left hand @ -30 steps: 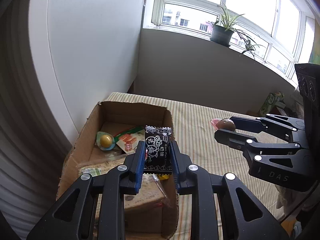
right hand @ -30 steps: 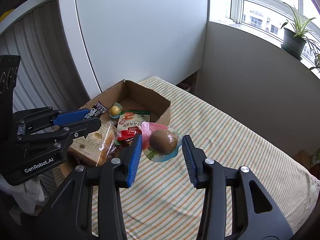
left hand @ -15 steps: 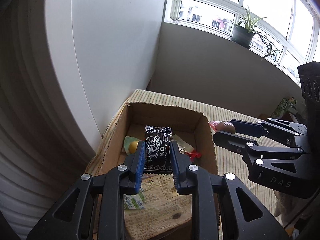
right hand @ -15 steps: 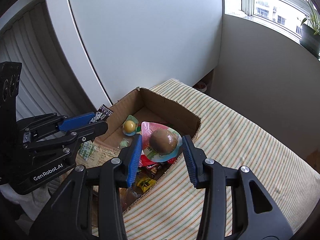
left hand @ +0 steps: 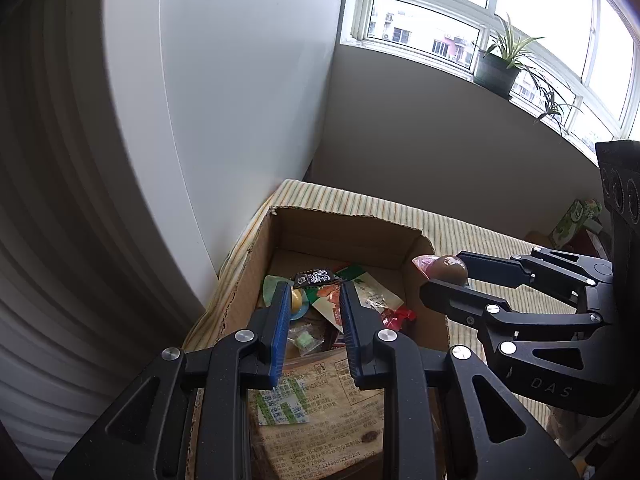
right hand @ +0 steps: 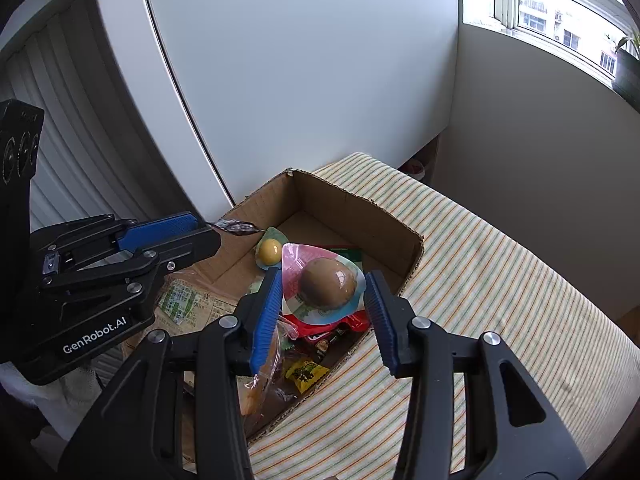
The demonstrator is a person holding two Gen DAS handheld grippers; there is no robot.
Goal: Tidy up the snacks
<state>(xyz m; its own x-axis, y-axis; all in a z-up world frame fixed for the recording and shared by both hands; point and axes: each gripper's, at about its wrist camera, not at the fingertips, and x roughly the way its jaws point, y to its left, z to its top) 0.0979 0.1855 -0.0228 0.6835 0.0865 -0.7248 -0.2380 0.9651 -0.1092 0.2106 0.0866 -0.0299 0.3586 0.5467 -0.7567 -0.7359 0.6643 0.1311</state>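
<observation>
A cardboard box holds several snacks. My left gripper is open above the box. The black candy packet is free just beyond its fingertips; it shows blurred off that gripper's tip in the right wrist view. My right gripper is shut on a packaged brown egg over the box's right side; the egg also shows in the left wrist view. A yellow egg pack and a bread bag lie inside.
The box stands on a striped cloth-covered table next to a white panel. A green carton stands at the far right. A potted plant sits on the windowsill.
My left gripper has opened and let go of the black candy packet, which is dropping toward the box. My right gripper has carried the brown egg further over the box.
</observation>
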